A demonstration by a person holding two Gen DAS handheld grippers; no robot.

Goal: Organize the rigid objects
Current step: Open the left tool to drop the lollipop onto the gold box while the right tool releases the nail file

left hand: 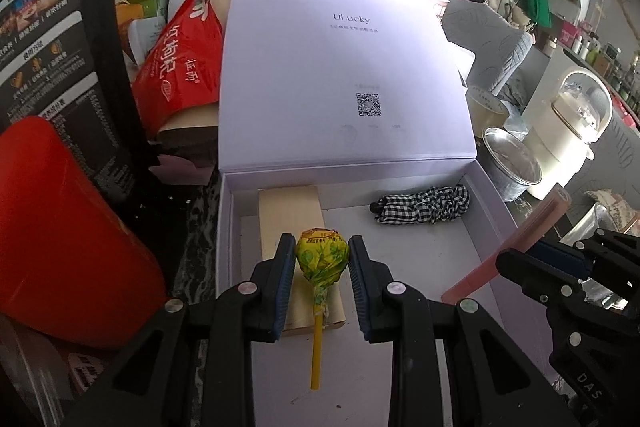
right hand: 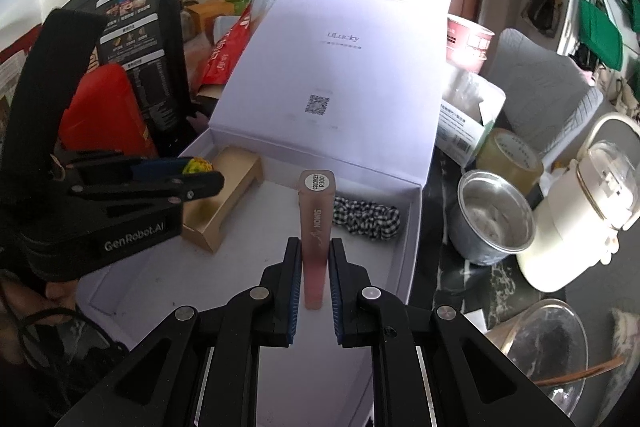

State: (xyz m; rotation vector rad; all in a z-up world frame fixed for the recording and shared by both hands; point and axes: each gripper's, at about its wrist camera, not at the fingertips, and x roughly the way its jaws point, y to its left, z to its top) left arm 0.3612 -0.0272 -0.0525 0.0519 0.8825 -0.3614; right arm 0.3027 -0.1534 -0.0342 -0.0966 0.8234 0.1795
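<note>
My left gripper (left hand: 322,253) is shut on a yellow-green wrapped lollipop (left hand: 322,255), its yellow stick hanging down over the open white box (left hand: 492,205). My right gripper (right hand: 315,259) is shut on a pink lip-gloss tube (right hand: 316,219) that stands upright, label end up, above the box floor (right hand: 256,227). In the box lie a gold rectangular case (left hand: 292,223) (right hand: 224,203) at the left and a black-and-white checked scrunchie (left hand: 424,205) (right hand: 366,217) at the back right. The left gripper (right hand: 200,175) with the lollipop hovers over the gold case. The pink tube (left hand: 508,243) and right gripper (left hand: 516,267) show at the box's right edge.
The box's lid (left hand: 344,67) stands open behind it. Left of the box are a red bag (left hand: 180,67), a black packet (left hand: 60,67) and a red container (left hand: 68,239). To the right stand a metal bowl (right hand: 492,219), a white kettle (right hand: 584,211), a tape roll (right hand: 512,155) and a glass bowl (right hand: 552,343).
</note>
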